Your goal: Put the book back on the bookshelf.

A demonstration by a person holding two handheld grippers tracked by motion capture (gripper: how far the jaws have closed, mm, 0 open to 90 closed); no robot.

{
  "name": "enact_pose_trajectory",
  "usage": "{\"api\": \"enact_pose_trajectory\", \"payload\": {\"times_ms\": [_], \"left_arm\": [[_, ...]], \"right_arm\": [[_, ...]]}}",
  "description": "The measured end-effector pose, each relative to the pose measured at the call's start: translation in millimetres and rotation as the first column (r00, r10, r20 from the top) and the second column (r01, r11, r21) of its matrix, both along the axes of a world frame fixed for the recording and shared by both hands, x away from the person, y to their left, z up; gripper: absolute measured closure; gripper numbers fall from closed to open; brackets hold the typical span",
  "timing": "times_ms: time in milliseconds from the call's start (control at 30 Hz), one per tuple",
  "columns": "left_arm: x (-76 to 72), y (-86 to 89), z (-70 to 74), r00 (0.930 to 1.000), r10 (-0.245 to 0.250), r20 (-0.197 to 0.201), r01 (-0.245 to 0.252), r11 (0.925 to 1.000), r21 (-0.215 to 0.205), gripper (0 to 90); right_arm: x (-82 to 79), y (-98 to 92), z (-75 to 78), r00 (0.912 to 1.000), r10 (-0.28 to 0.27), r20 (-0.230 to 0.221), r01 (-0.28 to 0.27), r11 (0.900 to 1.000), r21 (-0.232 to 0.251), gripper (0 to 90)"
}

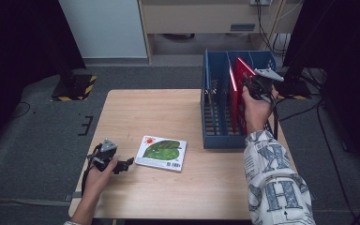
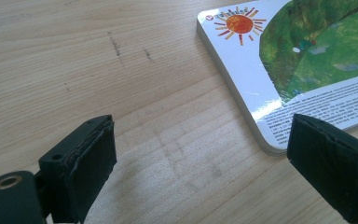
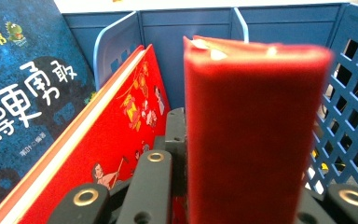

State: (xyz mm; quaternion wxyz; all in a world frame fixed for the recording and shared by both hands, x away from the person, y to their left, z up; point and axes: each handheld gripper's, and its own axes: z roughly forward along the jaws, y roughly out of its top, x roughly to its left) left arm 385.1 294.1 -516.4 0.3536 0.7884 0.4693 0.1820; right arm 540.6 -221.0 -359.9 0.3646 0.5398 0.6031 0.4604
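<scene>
A white picture book with a green leaf and an orange sun [image 1: 161,152] [image 2: 307,70] lies flat on the wooden table [image 1: 159,112]. My left gripper [image 1: 123,165] [image 2: 205,163] rests low on the table just left of it, open, one jaw beside the book's near corner and nothing between the pads. A dark red book [image 1: 242,71] [image 3: 251,130] stands upright in the right-hand slot of a blue file rack [image 1: 215,138]. My right gripper [image 1: 255,85] is shut on this book's upper edge.
In the rack, left of the held book, a red picture book with figures [image 3: 121,135] leans against a divider, and a dark blue book with white characters [image 3: 23,93] stands beyond it. The rack's lattice wall [image 3: 349,112] is close on the right.
</scene>
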Motion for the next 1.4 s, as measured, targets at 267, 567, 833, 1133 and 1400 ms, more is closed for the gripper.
{"api": "enact_pose_trajectory", "payload": {"times_ms": [267,567,833,1133,1400], "left_arm": [[-0.1,0.3,-0.3,1.0,0.002,-0.004,-0.002,1.0,0.003,7.5],[0.4,0.0,-1.3,1.0,0.002,-0.009,-0.002,1.0,0.008,7.5],[0.2,0.0,-0.6,1.0,-0.002,-0.008,0.002,0.9999,0.011,7.5],[0.2,-0.4,-1.0,1.0,0.0,-0.009,0.0,1.0,0.008,7.5],[0.4,0.1,-0.9,1.0,0.0,-0.009,0.0,0.9999,0.012,7.5]], "right_arm": [[-3.4,0.6,-2.7,0.9979,-0.015,-0.064,0.014,1.0,-0.01,77.9],[-11.9,-3.6,0.9,0.9953,0.01,-0.097,-0.013,0.999,-0.037,77.1],[-21.8,-2.7,1.8,0.9913,0.031,-0.128,-0.039,0.998,-0.058,76.1],[-28.8,-6.0,1.4,0.9887,0.035,-0.146,-0.046,0.997,-0.068,75.9],[-32.1,-7.8,2.1,0.9872,0.042,-0.154,-0.051,0.997,-0.057,75.1]]}}
